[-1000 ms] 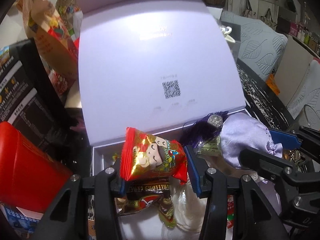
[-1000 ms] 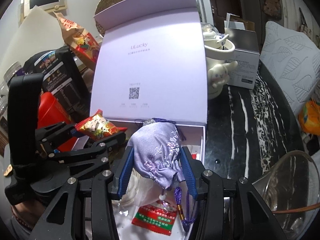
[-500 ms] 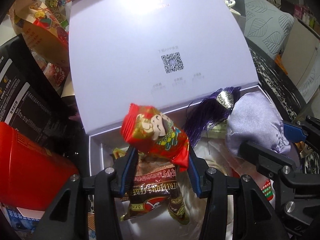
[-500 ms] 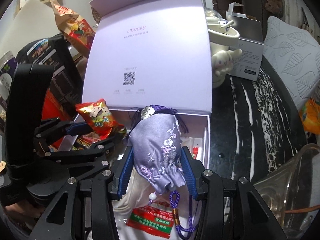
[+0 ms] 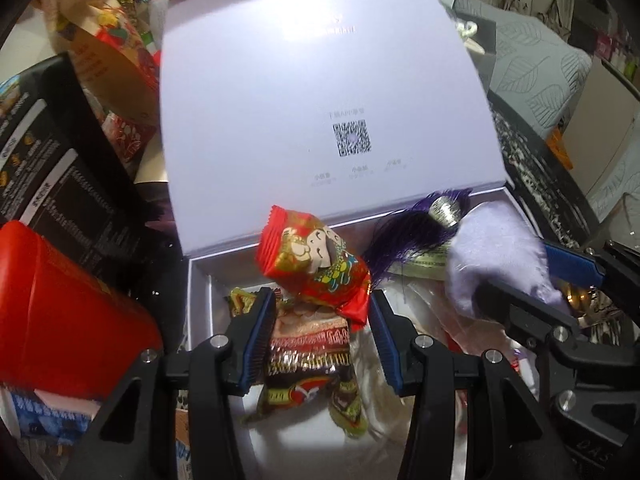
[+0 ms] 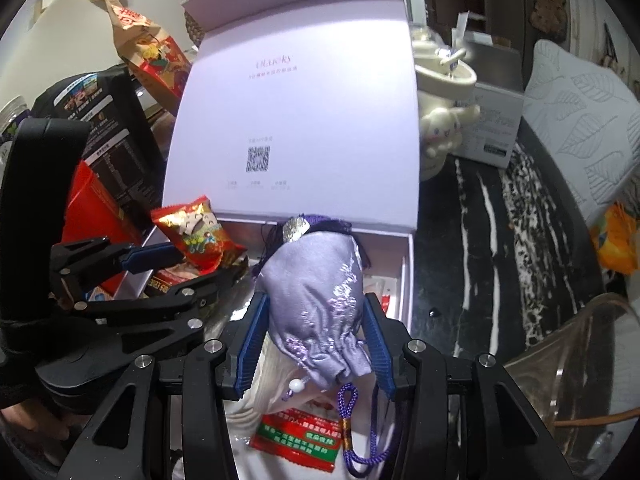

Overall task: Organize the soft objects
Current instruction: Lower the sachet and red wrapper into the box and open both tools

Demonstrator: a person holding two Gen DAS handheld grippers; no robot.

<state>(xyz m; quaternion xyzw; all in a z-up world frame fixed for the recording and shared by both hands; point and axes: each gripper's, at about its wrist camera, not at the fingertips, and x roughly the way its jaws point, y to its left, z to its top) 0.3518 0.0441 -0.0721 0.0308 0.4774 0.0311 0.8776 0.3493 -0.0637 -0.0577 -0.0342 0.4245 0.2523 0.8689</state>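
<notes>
Biggest thing here is the lilac box [image 6: 404, 276] with its lid [image 6: 296, 100] propped up at the back, sitting on a dark marbled table [image 6: 480, 240]. I'd guess the lid stands open so both hands can drop soft stuff straight in.

The right gripper [image 6: 316, 340] has the purple pouch [image 6: 316, 296] between its pads, over the box's right half, tassel end toward the hinge edge and its cord dangling over a red-green sachet [image 6: 298, 438] on the box floor. Those jaws are opening right now, pouch between them, and the pads look just about at its sides, so my read is a release into the box.

The left gripper [image 5: 320, 320] is over the left half, near the box's left wall. The red packet [image 5: 316, 264] sticks up past its pads, lower end between them. Whether they actually pinch it or it just rests there, I can't tell; there seems to be a gap on the left side. Under it lies a brown wrapper [image 5: 308, 360], already in the box.
</notes>
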